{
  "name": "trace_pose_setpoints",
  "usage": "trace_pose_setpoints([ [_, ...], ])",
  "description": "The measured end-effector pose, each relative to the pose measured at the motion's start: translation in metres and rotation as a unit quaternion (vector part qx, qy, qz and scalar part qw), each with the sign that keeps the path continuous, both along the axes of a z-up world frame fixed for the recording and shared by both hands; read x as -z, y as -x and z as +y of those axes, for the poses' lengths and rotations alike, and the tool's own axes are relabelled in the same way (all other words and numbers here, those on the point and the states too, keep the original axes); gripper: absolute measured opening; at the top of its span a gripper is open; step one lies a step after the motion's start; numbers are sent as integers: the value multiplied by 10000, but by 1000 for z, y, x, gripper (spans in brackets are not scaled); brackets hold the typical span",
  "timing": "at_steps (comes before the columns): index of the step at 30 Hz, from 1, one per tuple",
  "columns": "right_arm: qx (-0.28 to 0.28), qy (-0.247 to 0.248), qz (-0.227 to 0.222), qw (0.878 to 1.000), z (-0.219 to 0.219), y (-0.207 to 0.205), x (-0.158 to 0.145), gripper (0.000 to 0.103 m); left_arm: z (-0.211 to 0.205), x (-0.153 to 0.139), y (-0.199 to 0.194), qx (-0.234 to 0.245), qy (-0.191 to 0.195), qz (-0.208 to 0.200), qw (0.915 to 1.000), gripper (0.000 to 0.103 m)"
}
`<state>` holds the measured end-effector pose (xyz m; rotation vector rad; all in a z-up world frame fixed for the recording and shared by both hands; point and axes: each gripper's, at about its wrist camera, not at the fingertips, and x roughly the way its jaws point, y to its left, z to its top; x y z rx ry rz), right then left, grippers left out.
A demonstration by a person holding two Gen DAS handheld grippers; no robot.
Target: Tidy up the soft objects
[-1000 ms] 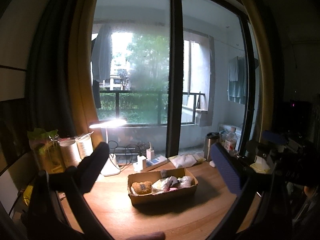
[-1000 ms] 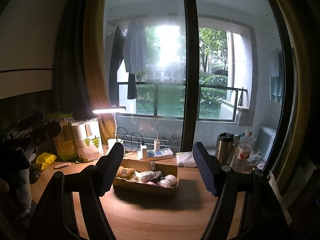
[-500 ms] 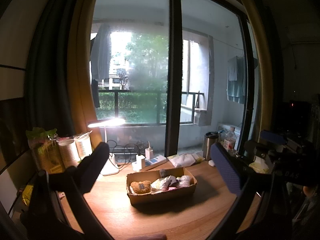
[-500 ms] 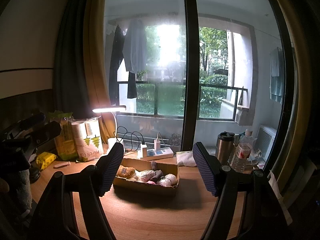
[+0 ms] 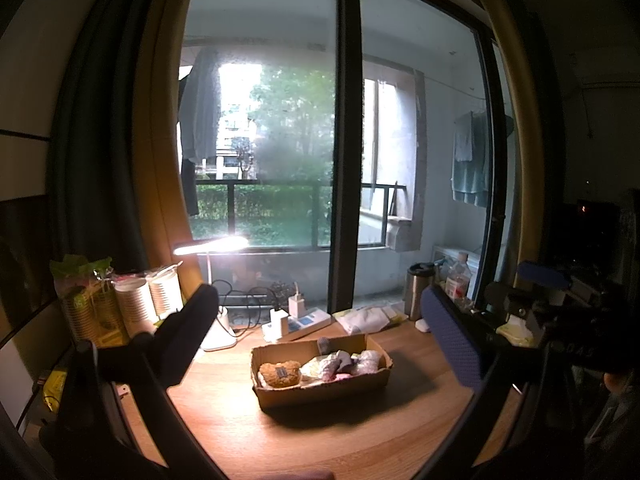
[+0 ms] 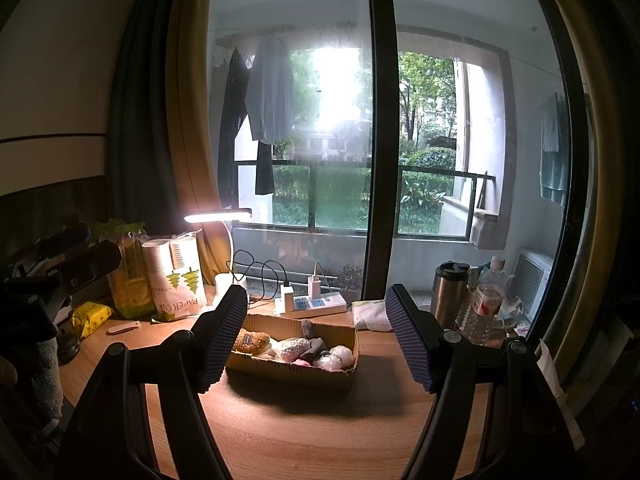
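Both the left gripper [image 5: 320, 336] and right gripper [image 6: 316, 336] hover wide and empty above the wooden worktop [image 6: 320, 432]. The soft toys [image 6: 296, 350] sit crowded in the cardboard box [image 5: 320, 390] ahead. Likely risk: a grasp drags neighbouring toys out, or shifts the light box.

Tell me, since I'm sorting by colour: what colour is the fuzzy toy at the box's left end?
Golden brown, clearest in the right wrist view: fuzzy toy in the cardboard box.
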<state>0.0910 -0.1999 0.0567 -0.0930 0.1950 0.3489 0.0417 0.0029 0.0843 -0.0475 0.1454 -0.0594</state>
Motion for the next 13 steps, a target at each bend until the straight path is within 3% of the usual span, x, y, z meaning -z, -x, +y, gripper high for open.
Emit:
trace_pose_setpoints([
  [13,-4,15,38,10000,-2,0,6,75,-7,3,-1,85,6,-23,10000,102],
])
